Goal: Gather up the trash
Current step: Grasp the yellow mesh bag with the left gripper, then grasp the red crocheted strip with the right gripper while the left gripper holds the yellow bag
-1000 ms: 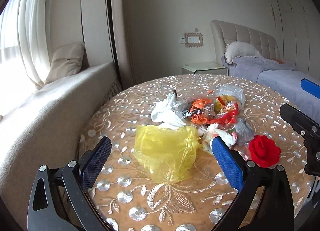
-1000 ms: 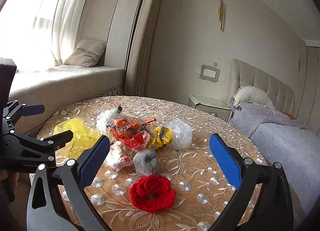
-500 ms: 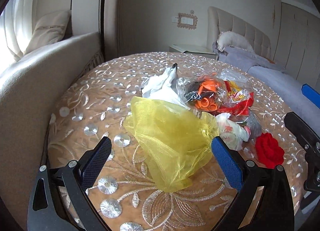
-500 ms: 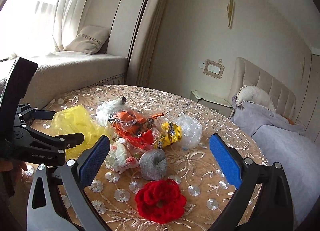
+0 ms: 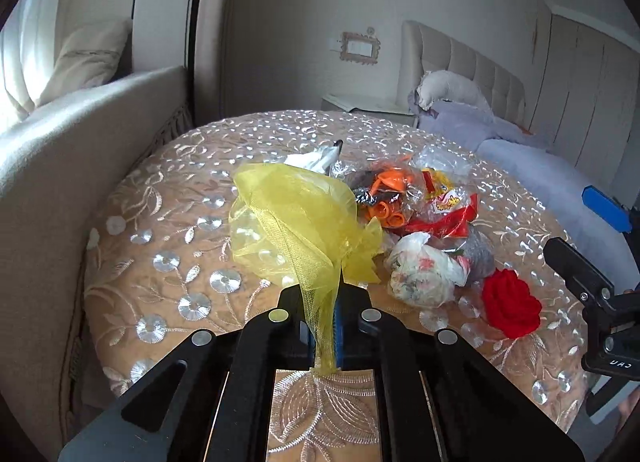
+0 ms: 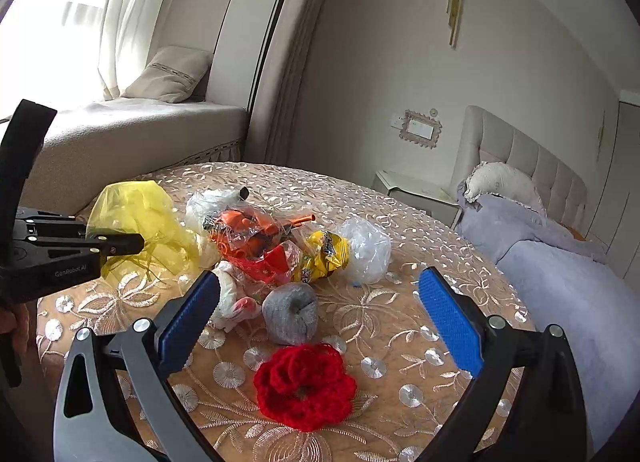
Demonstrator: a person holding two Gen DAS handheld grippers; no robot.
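My left gripper (image 5: 322, 296) is shut on the near edge of a yellow mesh bag (image 5: 292, 222), which bunches up between the pads and rises off the round table (image 5: 180, 262). Behind the bag lies a trash pile: a clear bag of orange pieces (image 6: 256, 230), a yellow snack wrapper (image 6: 324, 254), crumpled clear plastic (image 6: 366, 250), a white printed wad (image 5: 420, 274) and a grey ball (image 6: 290, 318). A red crochet flower (image 6: 304, 386) lies nearest my right gripper (image 6: 320, 282), which hovers open above the pile's near side with nothing between its fingers.
The embroidered tablecloth hangs over the table's edge. A window seat (image 6: 132, 130) with a cushion (image 6: 168, 74) runs along the left. A bed (image 6: 560, 262) with grey bedding stands right, and a nightstand (image 6: 416, 186) is behind the table.
My left gripper moved forward and down over the yellow bag and shut on its near edge, gathering the mesh upward. The right gripper has stayed about where it was.
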